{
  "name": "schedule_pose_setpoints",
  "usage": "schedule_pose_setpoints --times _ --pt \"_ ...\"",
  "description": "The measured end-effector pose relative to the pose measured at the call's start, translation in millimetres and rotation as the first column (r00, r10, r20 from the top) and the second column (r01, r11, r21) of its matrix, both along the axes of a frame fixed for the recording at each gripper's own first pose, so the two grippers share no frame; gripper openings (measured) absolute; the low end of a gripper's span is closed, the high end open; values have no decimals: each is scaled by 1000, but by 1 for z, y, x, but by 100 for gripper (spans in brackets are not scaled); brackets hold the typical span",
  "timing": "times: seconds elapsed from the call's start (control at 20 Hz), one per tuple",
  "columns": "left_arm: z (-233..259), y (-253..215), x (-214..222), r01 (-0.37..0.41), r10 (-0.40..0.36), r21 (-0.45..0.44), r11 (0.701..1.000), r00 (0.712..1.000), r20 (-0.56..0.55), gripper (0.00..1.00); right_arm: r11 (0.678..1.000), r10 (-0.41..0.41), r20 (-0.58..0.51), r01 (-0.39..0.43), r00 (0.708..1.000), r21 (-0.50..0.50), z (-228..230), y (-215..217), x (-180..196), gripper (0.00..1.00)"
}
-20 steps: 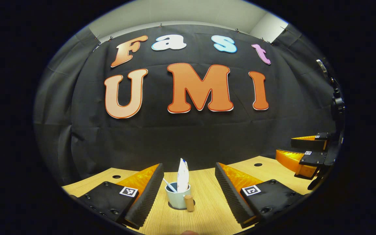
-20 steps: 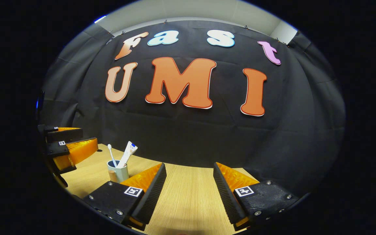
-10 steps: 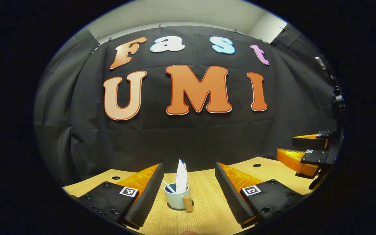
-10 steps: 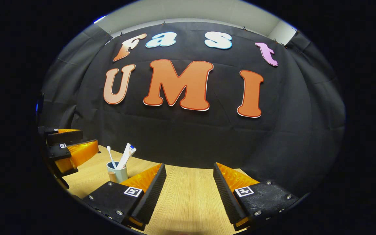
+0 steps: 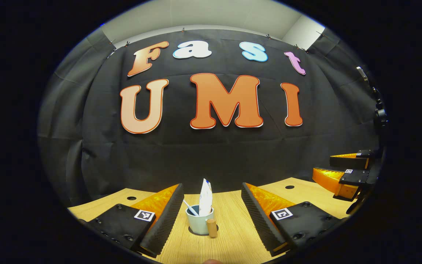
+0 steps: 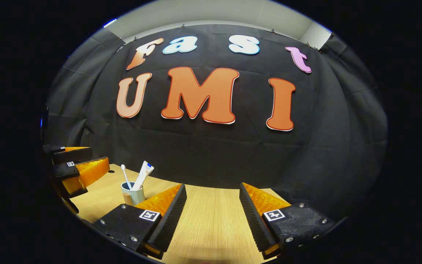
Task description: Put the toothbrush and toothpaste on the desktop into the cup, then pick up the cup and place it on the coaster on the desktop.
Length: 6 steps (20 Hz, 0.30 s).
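Note:
A pale blue cup (image 5: 198, 223) with a cork handle (image 5: 211, 227) stands upright on the wooden desktop (image 5: 233, 240). A dark rim shows under its base; I cannot tell if that is the coaster. A white toothpaste tube (image 5: 205, 198) and a white toothbrush (image 5: 190, 208) stick out of the cup. My left gripper (image 5: 212, 187) is open, and the cup stands between its fingers, touching neither. My right gripper (image 6: 212, 187) is open over bare wood, with the cup (image 6: 134, 194) ahead to its left. Beyond the cup (image 6: 134, 194) is the left gripper (image 6: 99, 157).
The black cloth wall closes the desk's far side, right behind the cup. Two small round holes (image 5: 289, 187) (image 5: 130, 198) are set in the desktop near that edge. The right gripper (image 5: 322, 165) hovers open at the far right of the left gripper view.
Both grippers stay open and only drift a little. The cup with the tube and brush stands where it was.

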<state>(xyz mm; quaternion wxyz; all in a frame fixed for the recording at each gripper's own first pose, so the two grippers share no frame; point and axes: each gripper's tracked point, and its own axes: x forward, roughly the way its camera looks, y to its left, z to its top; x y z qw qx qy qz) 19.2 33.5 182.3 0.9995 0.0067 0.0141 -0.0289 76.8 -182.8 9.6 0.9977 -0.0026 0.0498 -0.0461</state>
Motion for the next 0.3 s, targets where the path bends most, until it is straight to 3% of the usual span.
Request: schedule_pose_setpoints --times 0.3 --pt "1 3 -1 -13 13 -13 1000 1000 7 100 1000 8 2 -8 1000 4 1 1 0 87"
